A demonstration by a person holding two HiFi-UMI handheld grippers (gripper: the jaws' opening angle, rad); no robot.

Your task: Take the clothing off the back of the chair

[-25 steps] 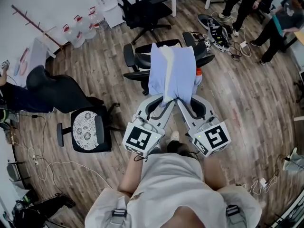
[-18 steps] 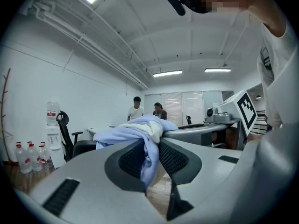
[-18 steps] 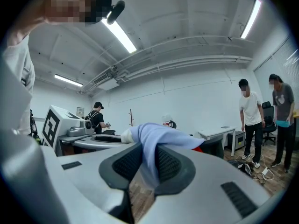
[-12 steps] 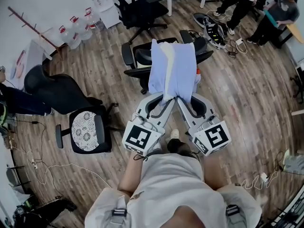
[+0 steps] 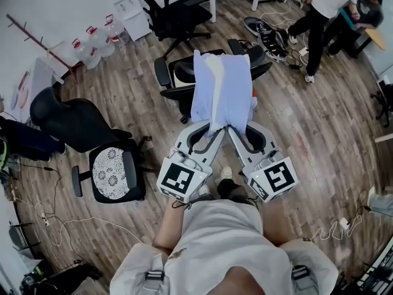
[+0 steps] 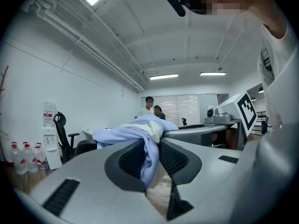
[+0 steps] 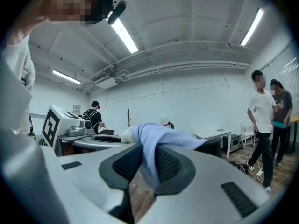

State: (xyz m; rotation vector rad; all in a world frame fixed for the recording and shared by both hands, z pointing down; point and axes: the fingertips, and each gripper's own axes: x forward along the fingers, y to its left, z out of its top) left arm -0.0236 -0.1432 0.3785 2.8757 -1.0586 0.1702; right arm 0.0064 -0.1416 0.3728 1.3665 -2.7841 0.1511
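Straight ahead of the grippers the black office chair (image 5: 164, 72) blocks the way. Its armrests stick out on both sides, and the blue garment (image 5: 224, 88) (pinched in the left gripper (image 5: 213, 131) and the right gripper (image 5: 236, 131)) is stretched over its back. To the left stands a chair with a lace cushion (image 5: 113, 174), and a dark padded seat (image 5: 67, 118) lies just beyond it. A strip of bare floor (image 5: 325, 134) runs between those two and the office chair. To the right the floor lies open as far as the cables and shoes (image 5: 273, 39) and a person (image 5: 322, 14). A second office chair (image 5: 175, 11) stands behind, near the water bottles (image 5: 92, 39).
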